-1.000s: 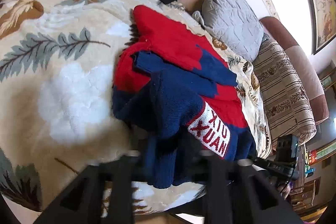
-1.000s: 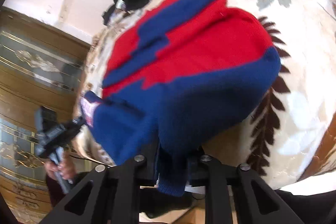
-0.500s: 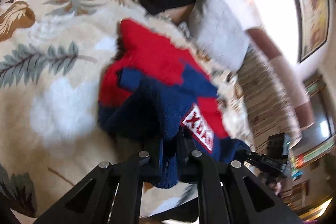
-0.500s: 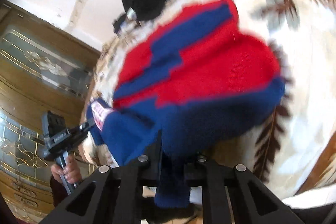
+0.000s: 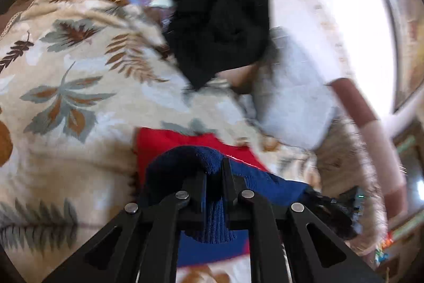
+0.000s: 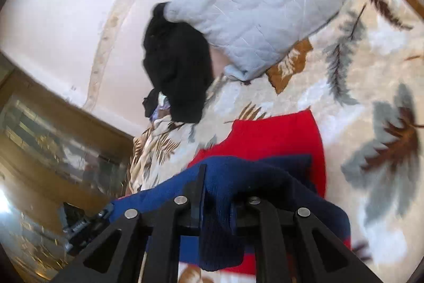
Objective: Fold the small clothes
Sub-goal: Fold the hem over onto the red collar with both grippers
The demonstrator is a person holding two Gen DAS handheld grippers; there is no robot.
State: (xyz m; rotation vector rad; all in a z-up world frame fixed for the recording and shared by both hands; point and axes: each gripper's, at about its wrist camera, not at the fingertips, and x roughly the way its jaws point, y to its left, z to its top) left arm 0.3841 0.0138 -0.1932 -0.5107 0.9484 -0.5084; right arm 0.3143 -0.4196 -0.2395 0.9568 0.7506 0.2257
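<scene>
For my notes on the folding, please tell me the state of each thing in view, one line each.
Red and blue sweater: partly lifted, blue hem doubled over the red part.
Left gripper: jaws shut on the blue hem.
Right gripper: jaws shut on the blue hem.
Black garment: crumpled, unfolded.
Grey pillow: lying on the leaf-print blanket.

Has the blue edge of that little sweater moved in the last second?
Yes. The blue edge, pinched in both grippers, has been carried over the red part toward the black clothes.
</scene>
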